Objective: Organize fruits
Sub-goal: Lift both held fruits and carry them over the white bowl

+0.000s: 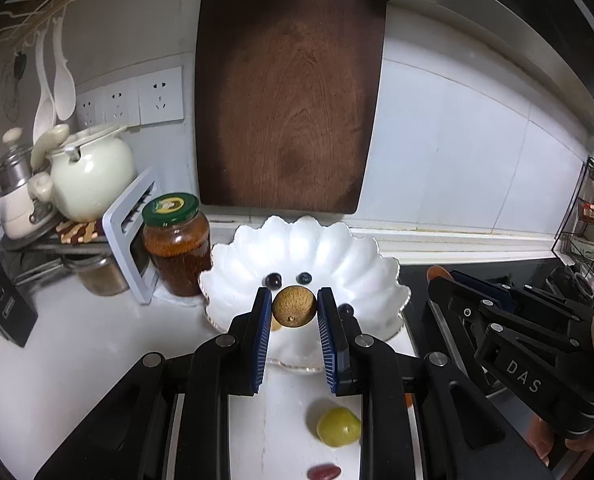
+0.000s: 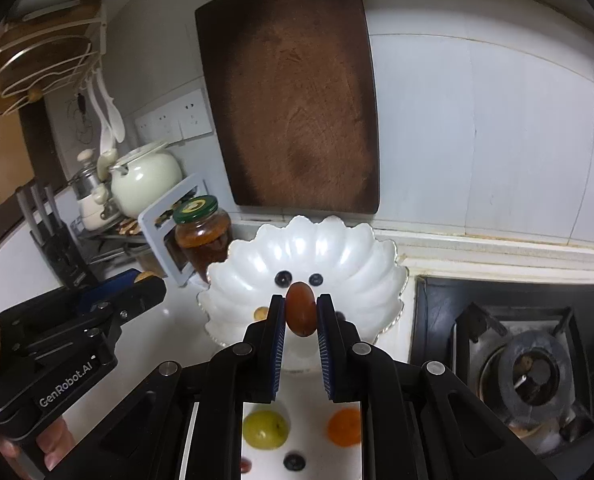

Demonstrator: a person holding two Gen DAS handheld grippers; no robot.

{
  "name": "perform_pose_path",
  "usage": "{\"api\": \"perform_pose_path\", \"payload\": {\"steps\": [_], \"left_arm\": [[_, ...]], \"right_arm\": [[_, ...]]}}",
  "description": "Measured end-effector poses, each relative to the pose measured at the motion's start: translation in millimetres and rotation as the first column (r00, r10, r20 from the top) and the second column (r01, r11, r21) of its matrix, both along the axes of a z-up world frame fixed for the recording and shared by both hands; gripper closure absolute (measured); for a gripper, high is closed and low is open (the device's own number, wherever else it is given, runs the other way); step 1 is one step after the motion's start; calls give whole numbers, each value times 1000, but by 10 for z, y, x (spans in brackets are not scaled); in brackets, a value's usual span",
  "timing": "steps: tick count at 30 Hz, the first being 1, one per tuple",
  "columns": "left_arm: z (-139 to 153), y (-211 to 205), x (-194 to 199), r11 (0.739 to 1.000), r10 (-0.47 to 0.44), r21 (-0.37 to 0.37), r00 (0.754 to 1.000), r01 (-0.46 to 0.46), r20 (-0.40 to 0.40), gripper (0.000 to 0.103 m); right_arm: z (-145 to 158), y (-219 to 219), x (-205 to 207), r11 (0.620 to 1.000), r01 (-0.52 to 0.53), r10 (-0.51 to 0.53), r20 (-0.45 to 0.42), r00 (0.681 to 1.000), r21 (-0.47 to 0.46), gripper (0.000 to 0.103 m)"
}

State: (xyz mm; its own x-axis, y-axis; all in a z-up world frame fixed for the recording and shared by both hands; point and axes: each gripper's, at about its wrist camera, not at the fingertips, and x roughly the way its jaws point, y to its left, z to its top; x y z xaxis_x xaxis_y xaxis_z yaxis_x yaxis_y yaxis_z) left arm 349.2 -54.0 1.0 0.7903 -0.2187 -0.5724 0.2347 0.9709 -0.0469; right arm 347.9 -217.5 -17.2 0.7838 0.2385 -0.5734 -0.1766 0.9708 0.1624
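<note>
left claw (image 1: 293,307) pinching a round brown fruit (image 1: 294,306) at frame centre, over the near rim of the white scalloped bowl (image 1: 337,248). right claw (image 2: 301,310) pinching a reddish oval fruit (image 2: 301,309) above the same bowl. two dark berries (image 2: 283,278) lying inside the bowl. lower frame: green fruit (image 2: 265,429), orange fruit (image 2: 345,426) and a dark berry (image 2: 294,461) on the white surface (image 1: 77,340).
</note>
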Motion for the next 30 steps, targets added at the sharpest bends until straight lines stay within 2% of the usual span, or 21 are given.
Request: {"api": "perform_pose_path", "payload": {"steps": [12,17,22,30], "left_arm": [[46,-37,512,1000,1,23,999,0,-44,79],[-6,-33,735,1000,-5,24,996,8,-91,79],[-95,-17,902,999,9,35,993,-5,-122,79],[-278,-69,1242,999,1,39,977,7,-211,79]], "right_arm": [[80,44,494,999,23,-23,-29,999,-25,86],[64,76,707,998,22,-25,-52,998,-61,86],[-19,105,899,995,17,-25,-85,996,-94,86],[-252,93,1220,996,13,-27,-174,984,-85,86]]}}
